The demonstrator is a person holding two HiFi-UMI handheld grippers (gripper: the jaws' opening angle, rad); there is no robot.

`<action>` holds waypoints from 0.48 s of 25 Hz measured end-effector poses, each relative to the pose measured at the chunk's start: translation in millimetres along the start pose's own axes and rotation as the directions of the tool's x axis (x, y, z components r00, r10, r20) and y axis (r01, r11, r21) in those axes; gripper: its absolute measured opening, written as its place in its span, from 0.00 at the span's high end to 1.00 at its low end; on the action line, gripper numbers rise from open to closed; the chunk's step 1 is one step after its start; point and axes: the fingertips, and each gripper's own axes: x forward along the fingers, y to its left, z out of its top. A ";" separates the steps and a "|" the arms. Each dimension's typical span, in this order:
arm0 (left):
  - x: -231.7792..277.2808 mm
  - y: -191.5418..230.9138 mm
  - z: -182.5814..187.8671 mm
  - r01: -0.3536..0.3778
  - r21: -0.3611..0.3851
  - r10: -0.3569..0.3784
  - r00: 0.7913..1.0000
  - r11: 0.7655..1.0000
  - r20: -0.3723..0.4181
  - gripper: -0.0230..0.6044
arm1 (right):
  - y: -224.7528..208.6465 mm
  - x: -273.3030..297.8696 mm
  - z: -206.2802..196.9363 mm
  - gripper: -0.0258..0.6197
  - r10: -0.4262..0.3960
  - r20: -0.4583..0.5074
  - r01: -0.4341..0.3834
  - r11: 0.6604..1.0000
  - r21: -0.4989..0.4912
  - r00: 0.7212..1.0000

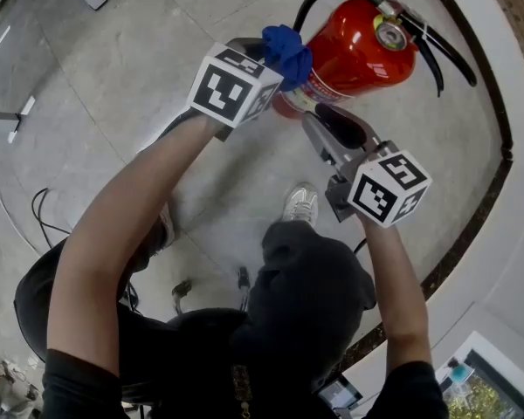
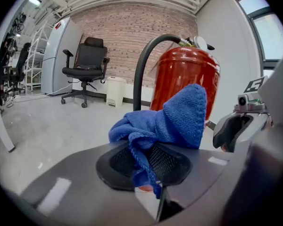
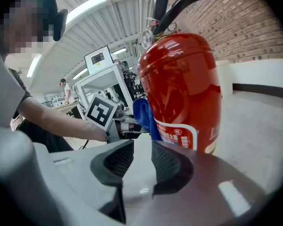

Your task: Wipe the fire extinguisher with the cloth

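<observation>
- Pale stone floor (image 1: 157, 51) of a workshop with a brick wall (image 2: 132, 36) carries the red extinguisher (image 1: 358, 46), which stands upright between the two tools
- Left tool (image 2: 146, 161) is closed on the blue cloth (image 2: 179, 117); the bunched free part sticks out in front so that it can rub the cylinder, and it seems to touch one side
- Right tool (image 3: 139, 161) has its jaws apart and holds nothing; it hovers beside the lower cylinder, probably to steady it during wiping

Ahead of me: brick wall (image 2: 132, 41), with black office chair (image 2: 87, 65) and white bin (image 2: 115, 91) before it; pale glossy floor (image 2: 52, 126); window (image 2: 266, 32) at right.
</observation>
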 end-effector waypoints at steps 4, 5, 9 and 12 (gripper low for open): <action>7.6 2.2 -4.7 -0.005 -0.018 0.005 1.000 1.000 0.006 0.84 | -18.8 -14.6 -11.5 0.79 -0.040 -0.008 0.040 0.999 0.014 0.999; 7.7 0.8 -6.8 -0.005 -0.027 0.005 1.000 1.000 0.008 0.85 | -23.7 -17.9 -14.8 0.79 -0.053 -0.011 0.053 0.998 0.014 0.999; 4.1 -12.7 -22.5 0.001 -0.028 -0.002 1.000 1.000 -0.029 0.86 | -41.6 -28.0 -26.7 0.79 -0.110 -0.019 0.111 0.994 0.021 0.994; 1.3 -25.4 -31.4 0.007 -0.016 -0.008 0.998 1.000 -0.068 0.86 | -50.2 -35.9 -29.8 0.80 -0.142 -0.008 0.142 0.989 0.043 0.990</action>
